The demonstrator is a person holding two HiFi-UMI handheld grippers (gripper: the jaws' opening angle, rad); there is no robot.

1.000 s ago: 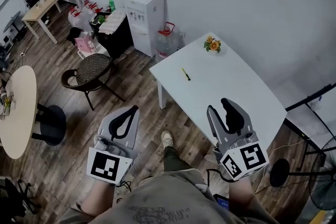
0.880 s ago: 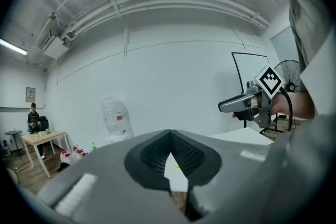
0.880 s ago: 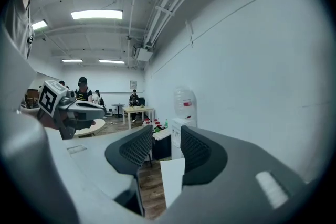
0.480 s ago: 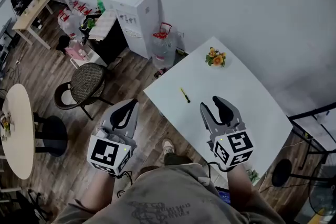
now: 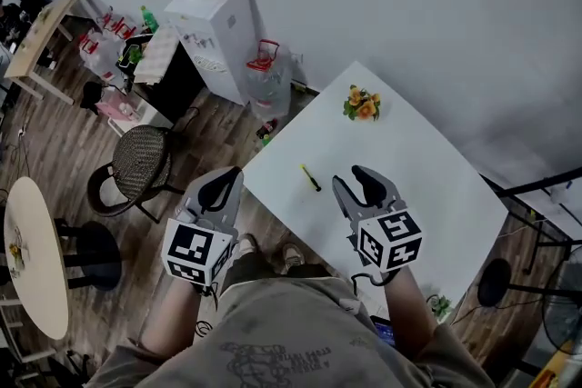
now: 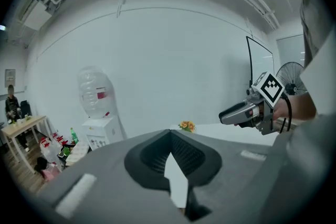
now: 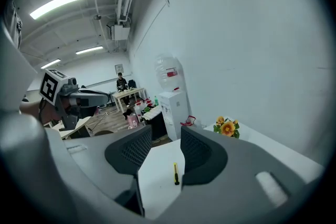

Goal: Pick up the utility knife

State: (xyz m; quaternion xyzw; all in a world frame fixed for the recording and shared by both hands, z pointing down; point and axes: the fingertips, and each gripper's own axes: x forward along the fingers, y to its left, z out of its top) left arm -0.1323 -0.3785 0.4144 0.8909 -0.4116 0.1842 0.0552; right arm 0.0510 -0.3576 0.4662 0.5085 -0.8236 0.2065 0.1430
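The right hand-held gripper (image 5: 356, 184) hung above the near part of the desk (image 5: 427, 164) with its jaws spread and nothing between them. Its own view framed the utility knife (image 7: 176, 173) in the gap between the jaws. That suggests it was being lined up for the grasp, though it was well short of contact. The left hand-held gripper (image 5: 221, 188) was held off the desk's edge, over the wooden floor (image 5: 55, 132). Its jaws were pressed together on nothing, and it was probably idle, since one gripper would do for so slim a thing.

The utility knife, yellow with a dark end, lay flat and alone on the white top, towards the desk's left side and ahead of the right hand-held gripper. A small bunch of orange flowers (image 5: 362, 102) stood at the far corner, well apart from it.

Beyond the desk a water dispenser (image 5: 214, 23) stood against the pale wall (image 5: 436, 4). A wicker chair (image 5: 141, 168) sat on the floor to the left.
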